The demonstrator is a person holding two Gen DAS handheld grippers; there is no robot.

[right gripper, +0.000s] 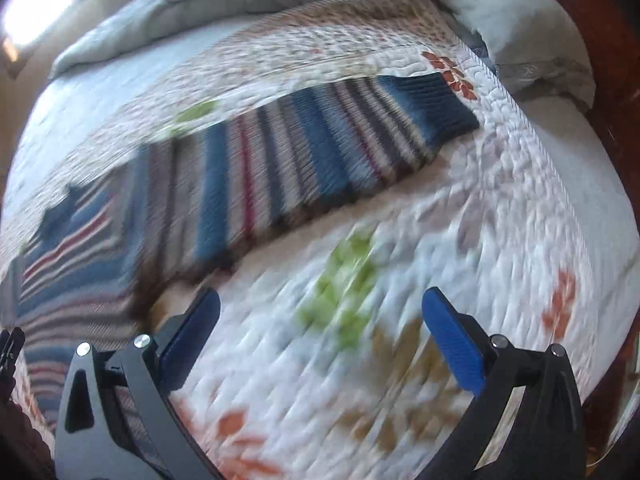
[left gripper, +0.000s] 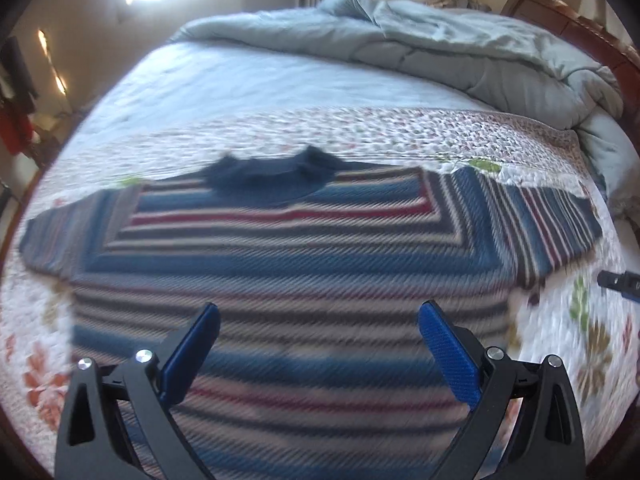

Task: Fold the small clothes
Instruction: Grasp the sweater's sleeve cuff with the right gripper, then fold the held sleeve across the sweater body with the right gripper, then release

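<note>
So the bed (left gripper: 224,80) was the stage here, covered by a floral quilt (right gripper: 400,280) with a grey comforter (left gripper: 460,48) bunched along its far edge toward the headboard. The striped sweater (left gripper: 304,264) was lying flat and fully spread on the quilt, navy collar (left gripper: 272,180) pointing toward the far edge and both sleeves stretched out sideways, so my read was that folding hadn't really started yet and this was the approach to the first fold. The right sleeve (right gripper: 320,144) ran out toward the right edge of the bed, its navy cuff (right gripper: 436,100) near a red flower print. The next move probably called for grabbing a sleeve or a side of the body and bringing it in over the middle; knit like that is floppy, so it would want a pinch right at an edge. The left tongs (left gripper: 320,340) hovered over the lower body of the sweater, spread wide with nothing between them. The right tongs (right gripper: 320,328) were also spread wide and empty, over bare quilt just beside the sweater's right side, below the sleeve and angled toward it. Both views were smeared, so I couldn't tell whether either pair was touching fabric. A bit of the right tool poked into the left view's right edge.
</note>
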